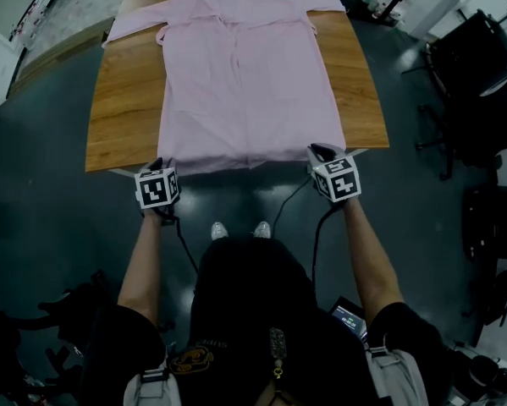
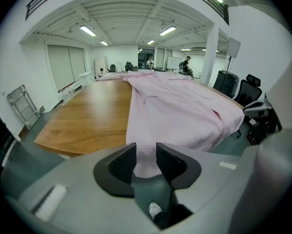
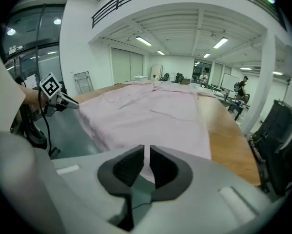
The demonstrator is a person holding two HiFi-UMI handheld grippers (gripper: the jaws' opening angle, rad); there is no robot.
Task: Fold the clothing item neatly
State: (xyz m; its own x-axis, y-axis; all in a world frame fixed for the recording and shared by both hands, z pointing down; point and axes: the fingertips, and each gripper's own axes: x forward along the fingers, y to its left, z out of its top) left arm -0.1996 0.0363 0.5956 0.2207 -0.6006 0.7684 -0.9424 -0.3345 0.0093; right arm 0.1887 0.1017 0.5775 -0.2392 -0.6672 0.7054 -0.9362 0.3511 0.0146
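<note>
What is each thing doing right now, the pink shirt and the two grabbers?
Pale pink button-front garment: spread flat, unfolded, on the wooden table, hem at the near edge.
Left gripper: jaws open, hem between them, not pinched.
Right gripper: jaws a thin slit apart, at the hem.

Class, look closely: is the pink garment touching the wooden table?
Touching. The head view shows the pink garment lying spread flat on the wooden table.
</note>
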